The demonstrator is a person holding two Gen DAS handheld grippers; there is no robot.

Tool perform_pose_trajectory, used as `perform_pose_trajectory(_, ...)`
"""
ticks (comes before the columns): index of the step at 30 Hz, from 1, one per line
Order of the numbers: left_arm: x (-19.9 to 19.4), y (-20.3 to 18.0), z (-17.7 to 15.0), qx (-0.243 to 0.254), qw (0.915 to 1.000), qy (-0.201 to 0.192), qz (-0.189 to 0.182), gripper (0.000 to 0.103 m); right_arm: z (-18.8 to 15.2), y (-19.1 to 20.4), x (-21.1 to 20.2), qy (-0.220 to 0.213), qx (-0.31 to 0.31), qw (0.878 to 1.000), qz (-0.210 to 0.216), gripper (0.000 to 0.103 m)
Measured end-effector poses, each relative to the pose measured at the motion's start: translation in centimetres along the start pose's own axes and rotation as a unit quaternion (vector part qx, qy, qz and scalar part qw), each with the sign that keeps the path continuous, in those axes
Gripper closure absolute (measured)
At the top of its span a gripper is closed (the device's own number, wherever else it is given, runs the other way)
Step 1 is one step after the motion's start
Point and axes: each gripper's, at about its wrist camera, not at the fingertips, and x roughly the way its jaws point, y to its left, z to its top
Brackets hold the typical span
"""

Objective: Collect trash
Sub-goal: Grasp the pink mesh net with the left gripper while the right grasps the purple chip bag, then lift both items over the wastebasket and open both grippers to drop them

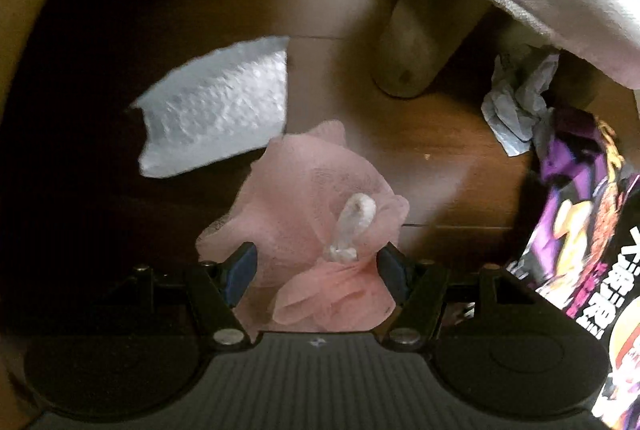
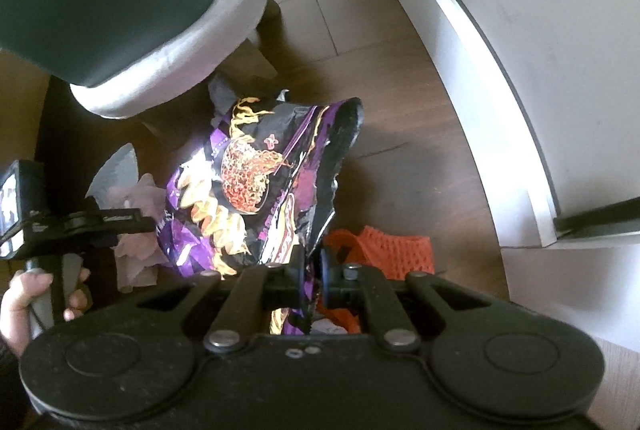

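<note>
Left gripper [image 1: 316, 266] straddles the pink mesh sponge [image 1: 308, 214], jaws apart, unclenched; right gripper [image 2: 311, 270] clamps the snack bag [image 2: 256, 170] for carrying.

Trash lay scattered on the wooden floor.
A pink mesh pouf [image 1: 308, 198] with a white cord loop sat beside a flat white foam sheet [image 1: 216, 110]. A crumpled tissue [image 1: 516, 106] lay by a chair leg. A purple snack bag [image 2: 256, 182] hung upright, and orange netting [image 2: 384, 246] lay behind it.
</note>
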Motion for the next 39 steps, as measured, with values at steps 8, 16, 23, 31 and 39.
perform_pose_trajectory(8, -0.7, 0.6, -0.1, -0.043, 0.9987, 0.008, -0.028, 0.078, 0.1, 0.2, -1.2, -0.014, 0.000, 1.000, 0.002, 0.096)
perform_pose_trajectory(16, -6.6, 0.3, -1.4, -0.046, 0.9982, -0.027, -0.029, 0.080, -0.1, 1.8, -5.9, -0.042, -0.022, 0.999, 0.005, 0.096)
perform_pose_trajectory(23, -12.7, 0.4, -1.5, -0.056, 0.9947, -0.054, -0.068, 0.081, -1.3, 3.2, -12.5, -0.083, -0.064, 0.994, -0.004, 0.096)
perform_pose_trajectory(31, -22.4, -1.4, -2.0, -0.031, 0.9860, -0.111, -0.120, 0.081, -3.1, 3.6, -20.2, -0.152, -0.085, 0.985, -0.003, 0.097)
perform_pose_trajectory(39, -31.8, -1.8, -3.0, 0.021, 0.9709, -0.174, -0.163, 0.081, -4.8, 4.8, -28.5, -0.234, -0.107, 0.966, -0.009, 0.097)
